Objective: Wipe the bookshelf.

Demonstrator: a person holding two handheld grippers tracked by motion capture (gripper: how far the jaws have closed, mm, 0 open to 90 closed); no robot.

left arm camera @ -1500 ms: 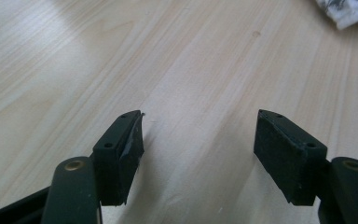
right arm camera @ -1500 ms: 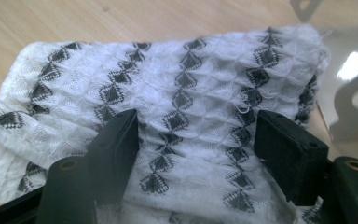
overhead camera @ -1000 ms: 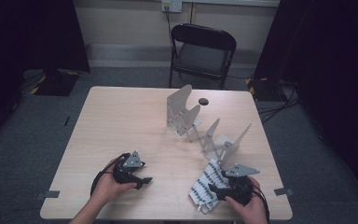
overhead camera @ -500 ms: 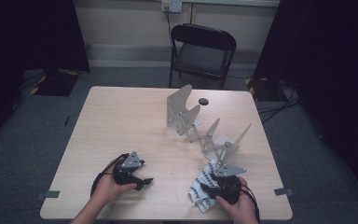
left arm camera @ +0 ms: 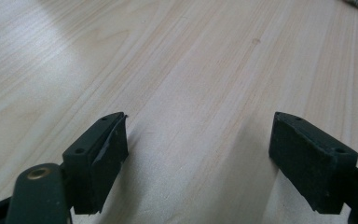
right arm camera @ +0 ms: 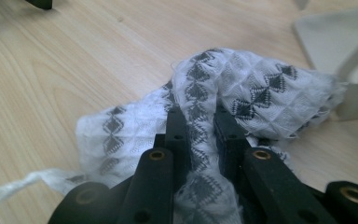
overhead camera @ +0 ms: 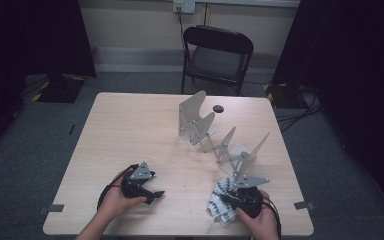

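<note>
Right claw [right arm camera: 200,122] at the near right edge of the bench [overhead camera: 130,130], jaws have just been closing and now pinch a fold of the cloth [right arm camera: 242,88] between them. The cloth is white with dark diamond pattern, crumpled, lying on the bench top at the near right corner; in the high view it [overhead camera: 219,196] pokes out to the left of the right claw [overhead camera: 230,199]. A loose white thread end trails off the cloth toward the lower left of the right gripper view. The person's hand wraps the claw body from below in the high view, grey three-cornered plate on top.

Left claw [left arm camera: 198,140] at near left of the bench, jaws wide apart, nothing between them, bare wood under them. In the high view the left claw [overhead camera: 155,194] lies low on the bench, tips pointing right toward the cloth, well apart from it. Cable loops beside the left hand.

Farther back, just behind the cloth: a white folding rack [overhead camera: 215,135] with upright slanted plates, running diagonally from the near right toward the bench middle. Its near end sits just beside the cloth; touching or not, cannot tell. Small dark round disc [overhead camera: 218,108] on the bench behind the rack. Beyond the bench, a black folding chair [overhead camera: 217,55] on grey floor, against the wall.
</note>
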